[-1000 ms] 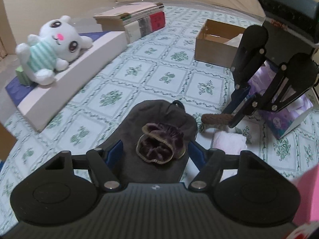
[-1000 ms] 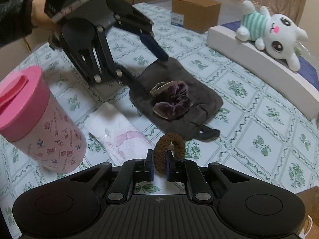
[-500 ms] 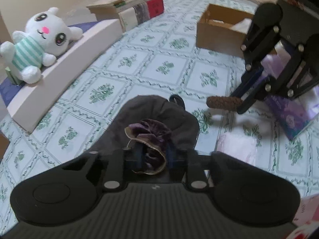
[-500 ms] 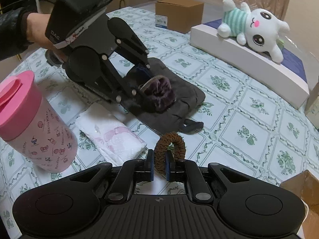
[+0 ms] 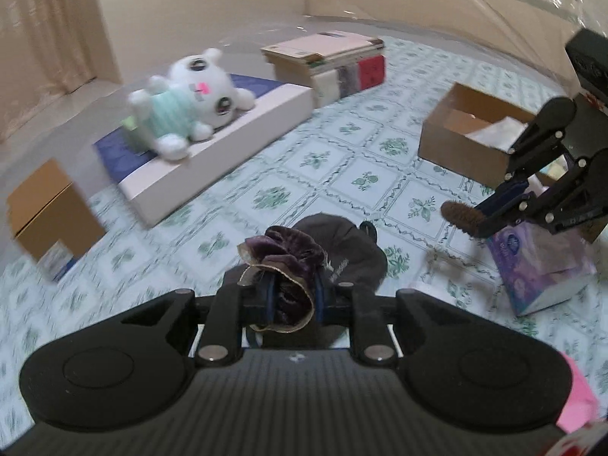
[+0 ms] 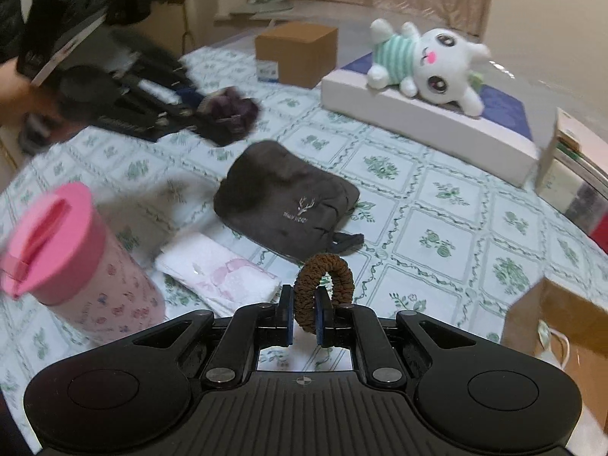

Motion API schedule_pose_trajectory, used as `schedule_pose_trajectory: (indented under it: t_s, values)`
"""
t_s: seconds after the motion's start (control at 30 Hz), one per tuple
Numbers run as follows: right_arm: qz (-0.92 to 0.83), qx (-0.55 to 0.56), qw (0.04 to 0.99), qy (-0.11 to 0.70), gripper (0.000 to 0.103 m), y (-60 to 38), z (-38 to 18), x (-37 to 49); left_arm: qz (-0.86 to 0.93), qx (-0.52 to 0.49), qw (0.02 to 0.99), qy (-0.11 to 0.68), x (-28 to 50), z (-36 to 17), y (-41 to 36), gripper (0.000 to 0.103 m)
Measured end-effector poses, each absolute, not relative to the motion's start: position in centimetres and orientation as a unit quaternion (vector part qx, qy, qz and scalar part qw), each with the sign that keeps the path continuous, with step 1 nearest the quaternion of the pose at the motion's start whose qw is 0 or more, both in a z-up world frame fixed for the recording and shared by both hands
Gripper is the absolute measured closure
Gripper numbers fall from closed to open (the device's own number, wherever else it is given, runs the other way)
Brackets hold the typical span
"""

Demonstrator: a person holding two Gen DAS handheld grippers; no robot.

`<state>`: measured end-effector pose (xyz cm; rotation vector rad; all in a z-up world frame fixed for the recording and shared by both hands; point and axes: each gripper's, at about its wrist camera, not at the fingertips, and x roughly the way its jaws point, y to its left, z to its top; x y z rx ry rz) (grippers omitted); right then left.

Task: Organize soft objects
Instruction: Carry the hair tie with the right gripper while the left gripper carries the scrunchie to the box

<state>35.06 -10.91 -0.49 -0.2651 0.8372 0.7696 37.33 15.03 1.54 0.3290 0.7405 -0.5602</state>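
My left gripper [image 5: 292, 298] is shut on a purple velvet scrunchie [image 5: 283, 256] with a gold edge, held in the air above the dark grey pouch [image 5: 342, 254]. In the right wrist view that scrunchie [image 6: 228, 114] hangs blurred at the upper left, clear of the pouch [image 6: 281, 197]. My right gripper [image 6: 306, 317] is shut on a brown scrunchie [image 6: 323, 285], also lifted off the table. The left wrist view shows the brown scrunchie [image 5: 461, 216] sticking out of the right gripper [image 5: 482, 224] near the open cardboard box [image 5: 467, 140].
A white plush bunny [image 6: 425, 60] lies on a long white box [image 6: 418, 121]. A pink lidded cup [image 6: 72, 258] and folded white cloth [image 6: 220, 277] sit near left. A tissue pack [image 5: 539, 269], stacked books [image 5: 330, 64] and a closed carton [image 6: 296, 53] stand around.
The left gripper closed on the purple scrunchie and lifted it off the grey pouch. The right gripper rose and shifted with the brown scrunchie still in it.
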Motion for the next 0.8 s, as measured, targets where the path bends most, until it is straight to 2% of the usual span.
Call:
schedule_pose_trajectory:
  t_s: [0.43, 0.8]
  values:
    - [0.312, -0.072, 0.867, 0.382, 0.092, -14.7, 2.6, 26.4, -0.118, 0.076, 0.914, 0.38, 23.1, 3.4, 20.0, 0.086]
    - [0.287, -0.026, 0.886, 0.364, 0.092, -16.4, 3.7, 18.8, -0.028, 0.0, 0.924, 0.381, 13.2, 3.0, 16.6, 0.086]
